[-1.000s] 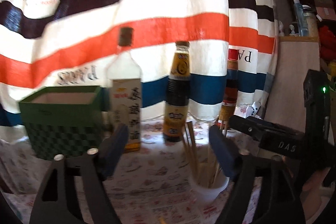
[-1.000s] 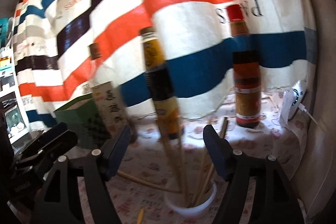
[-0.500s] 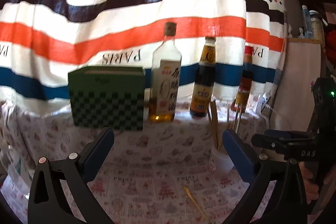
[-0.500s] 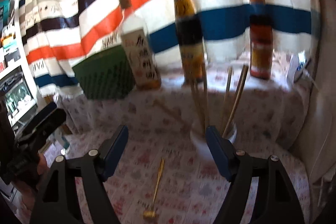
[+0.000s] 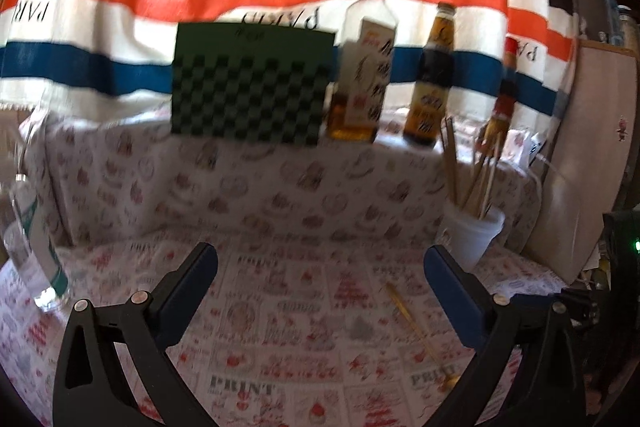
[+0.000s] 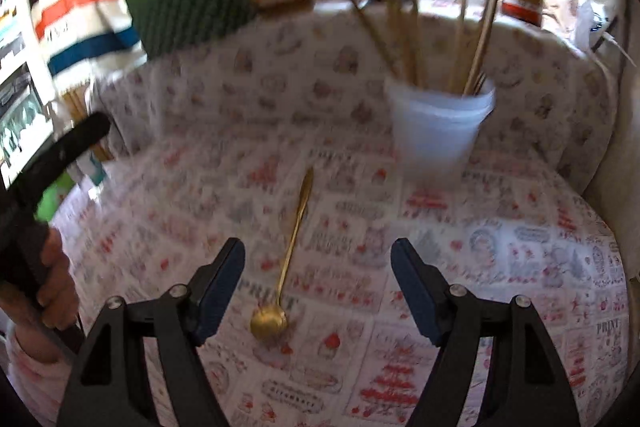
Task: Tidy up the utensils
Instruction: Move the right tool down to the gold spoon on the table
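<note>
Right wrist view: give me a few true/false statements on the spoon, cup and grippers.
1. The gold spoon lies flat on the tablecloth. True.
2. The right gripper is shut on the spoon. False: jaws open, holding nothing.
3. The white cup holds chopsticks. True.
4. The cup lies tipped over. False: upright.
5. The left gripper holds a chopstick. False: open, empty.

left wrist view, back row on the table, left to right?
Green checkered box → clear bottle with white label → dark bottle with yellow label → red-capped bottle.
</note>
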A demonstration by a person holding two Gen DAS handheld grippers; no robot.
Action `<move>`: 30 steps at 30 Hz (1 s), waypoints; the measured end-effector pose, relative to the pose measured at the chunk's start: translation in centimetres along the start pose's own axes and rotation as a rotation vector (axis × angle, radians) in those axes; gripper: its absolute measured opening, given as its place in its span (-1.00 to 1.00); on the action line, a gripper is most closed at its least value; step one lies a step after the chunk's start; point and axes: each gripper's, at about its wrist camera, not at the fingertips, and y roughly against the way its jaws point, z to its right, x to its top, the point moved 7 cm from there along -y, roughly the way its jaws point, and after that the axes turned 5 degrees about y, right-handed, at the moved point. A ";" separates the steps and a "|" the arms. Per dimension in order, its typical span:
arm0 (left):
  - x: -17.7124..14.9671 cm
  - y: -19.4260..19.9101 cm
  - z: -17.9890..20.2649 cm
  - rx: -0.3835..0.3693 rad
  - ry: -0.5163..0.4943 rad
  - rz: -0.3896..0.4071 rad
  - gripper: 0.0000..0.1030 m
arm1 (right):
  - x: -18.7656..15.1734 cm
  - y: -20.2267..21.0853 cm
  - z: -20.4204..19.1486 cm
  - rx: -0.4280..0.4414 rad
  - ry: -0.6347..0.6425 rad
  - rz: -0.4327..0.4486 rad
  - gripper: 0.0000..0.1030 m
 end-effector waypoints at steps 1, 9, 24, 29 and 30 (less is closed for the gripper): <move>-0.2 -0.1 -0.2 0.008 0.001 -0.005 0.99 | -0.4 -0.4 -0.3 -0.004 0.011 -0.017 0.43; -1.1 -1.4 -1.5 0.108 -0.041 0.018 0.99 | -2.8 -2.2 -2.2 -0.018 0.043 -0.125 0.13; -1.6 -2.6 -3.8 0.162 0.025 -0.001 0.99 | -3.9 -2.9 -3.5 -0.057 0.107 -0.142 -0.49; -1.8 -2.7 -3.9 0.170 0.018 -0.004 0.99 | -2.8 -1.9 -2.4 -0.063 0.061 -0.065 -0.50; -1.7 -2.7 -3.8 0.170 0.017 -0.003 0.99 | -2.6 -1.5 -2.3 -0.065 0.055 -0.043 -0.50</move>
